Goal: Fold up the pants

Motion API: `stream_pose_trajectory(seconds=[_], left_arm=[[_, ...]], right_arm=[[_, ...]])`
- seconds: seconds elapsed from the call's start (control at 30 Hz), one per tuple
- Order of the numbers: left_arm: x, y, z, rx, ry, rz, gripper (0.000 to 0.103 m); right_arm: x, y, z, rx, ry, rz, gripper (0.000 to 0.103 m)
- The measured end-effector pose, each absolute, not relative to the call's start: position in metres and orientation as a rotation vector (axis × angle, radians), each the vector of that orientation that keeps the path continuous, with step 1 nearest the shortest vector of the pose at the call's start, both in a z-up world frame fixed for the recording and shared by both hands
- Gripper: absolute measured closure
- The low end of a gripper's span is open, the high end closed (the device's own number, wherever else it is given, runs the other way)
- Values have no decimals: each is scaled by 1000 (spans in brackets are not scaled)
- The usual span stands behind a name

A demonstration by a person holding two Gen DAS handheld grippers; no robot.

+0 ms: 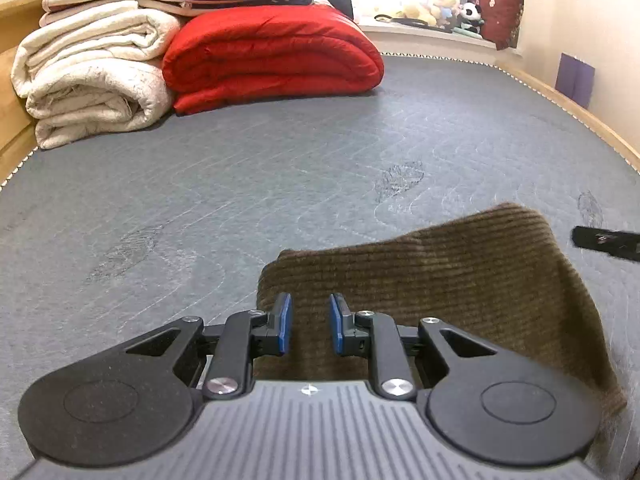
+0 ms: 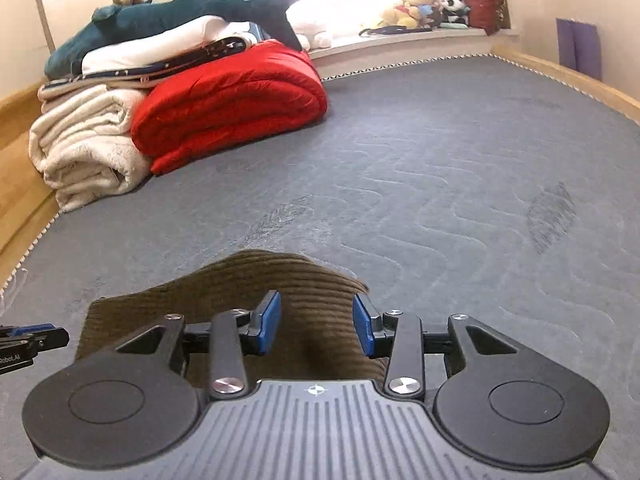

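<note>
a: status?
b: brown corduroy pants bunched on the grey mattress. my left gripper and right gripper both gape, empty, over its near edge, ready to pinch

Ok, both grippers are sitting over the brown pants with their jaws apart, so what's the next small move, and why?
Probably lower both and close on the near edge. The left gripper and right gripper are open above the brown corduroy pants, gripping nothing. The pants look like a folded bundle on the grey mattress, with bare mattress beyond them for another fold. Whether the fingers touch the cloth is unclear.
</note>
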State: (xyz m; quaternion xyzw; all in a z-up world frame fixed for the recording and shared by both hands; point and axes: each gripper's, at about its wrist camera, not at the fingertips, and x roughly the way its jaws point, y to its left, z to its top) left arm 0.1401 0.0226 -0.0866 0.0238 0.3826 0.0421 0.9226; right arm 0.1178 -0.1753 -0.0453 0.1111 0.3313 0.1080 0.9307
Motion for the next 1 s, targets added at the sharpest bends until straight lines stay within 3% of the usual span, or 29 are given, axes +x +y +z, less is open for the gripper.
stream_pose_trajectory(seconds=[0.13, 0.23, 0.3, 0.47, 0.73, 0.83, 1.0], left_arm=[[154, 18, -93, 61, 785, 93, 80], [171, 19, -119, 127, 905, 158, 80], [180, 26, -137, 127, 991, 177, 77], [190, 31, -148, 114, 1011, 180, 71], [167, 43, -120, 32, 970, 153, 66], [148, 44, -104, 21, 937, 70, 45], [127, 40, -107, 61, 976, -80, 42]], right_arm=[[137, -146, -51, 130, 657, 238, 61], [155, -133, -63, 64, 687, 230, 61], [167, -128, -75, 9, 717, 220, 58], [201, -124, -96, 23, 827, 146, 59], [191, -139, -74, 106, 801, 71, 59], [162, -155, -53, 118, 745, 110, 55], [109, -165, -47, 76, 832, 288, 47]])
